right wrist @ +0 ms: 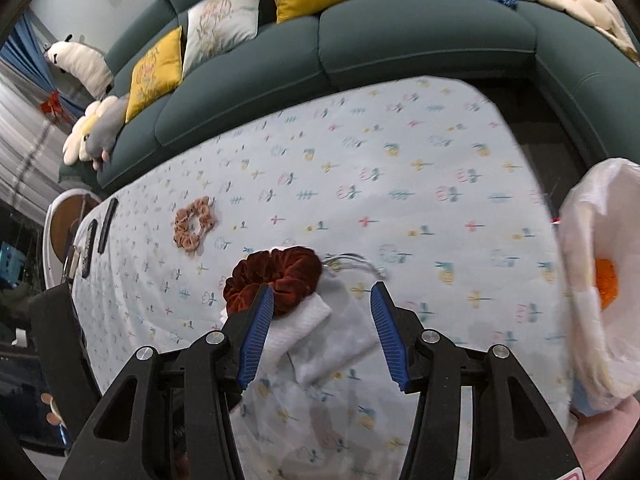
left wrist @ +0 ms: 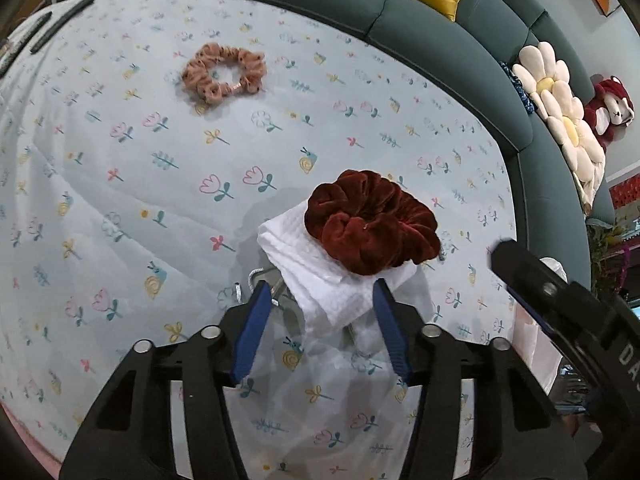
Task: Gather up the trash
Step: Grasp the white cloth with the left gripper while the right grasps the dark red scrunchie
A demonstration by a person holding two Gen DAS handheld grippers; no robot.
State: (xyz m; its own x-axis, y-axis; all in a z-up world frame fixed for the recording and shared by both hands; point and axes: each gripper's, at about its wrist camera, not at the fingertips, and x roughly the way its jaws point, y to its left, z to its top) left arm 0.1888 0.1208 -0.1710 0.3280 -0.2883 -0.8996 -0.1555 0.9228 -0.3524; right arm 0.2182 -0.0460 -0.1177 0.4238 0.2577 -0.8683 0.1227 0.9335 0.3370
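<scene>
our left gripper (left wrist: 320, 296) jaws are apart around the tissue (left wrist: 320, 276); right gripper (right wrist: 322, 300) jaws apart too, bag (right wrist: 600, 280) at right.

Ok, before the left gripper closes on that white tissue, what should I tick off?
1. Left gripper open, jaws either side of the white tissue: ok.
2. Tissue free to lift: not ok, the dark red scrunchie lies on it.
3. Sheer pouch out from under the tissue: not ok, the tissue rests on it.
4. Right gripper open and holding nothing: ok.
5. Trash bag mouth open, at the table's right end: ok.
6. Pink scrunchie clear of the grasp: ok.
</scene>
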